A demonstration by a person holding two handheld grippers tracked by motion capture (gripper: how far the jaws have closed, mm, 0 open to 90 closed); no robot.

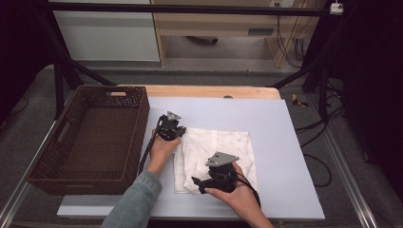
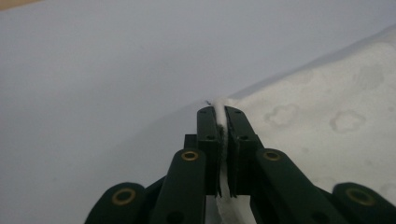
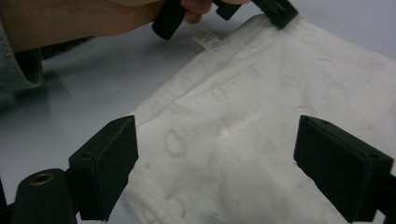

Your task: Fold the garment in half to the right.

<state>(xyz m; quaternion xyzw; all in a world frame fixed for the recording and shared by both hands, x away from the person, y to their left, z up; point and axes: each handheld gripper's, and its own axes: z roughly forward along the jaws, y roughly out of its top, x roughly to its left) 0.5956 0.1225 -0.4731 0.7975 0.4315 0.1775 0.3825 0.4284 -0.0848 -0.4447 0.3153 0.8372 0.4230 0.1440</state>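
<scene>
Two grippers work one white cloth (image 1: pixel 216 156), which lies flat on the pale blue mat (image 1: pixel 285 142), just right of the wicker basket (image 1: pixel 95 137) at nine o'clock. The left gripper (image 1: pixel 175 138) has its jaws pinched together on the cloth's far-left corner, a fold of hem showing between the pads (image 2: pixel 208 135) in its own view. The right gripper (image 1: pixel 197 185) sits at the near edge around six o'clock, jaws spread wide with the near-left hem (image 3: pixel 154 200) low between them, pads not touching it. That near corner lies ahead of it, toward eleven o'clock. The cloth's long axis runs near to far. Bare mat lies open toward three o'clock, probably enough for a fold.
</scene>
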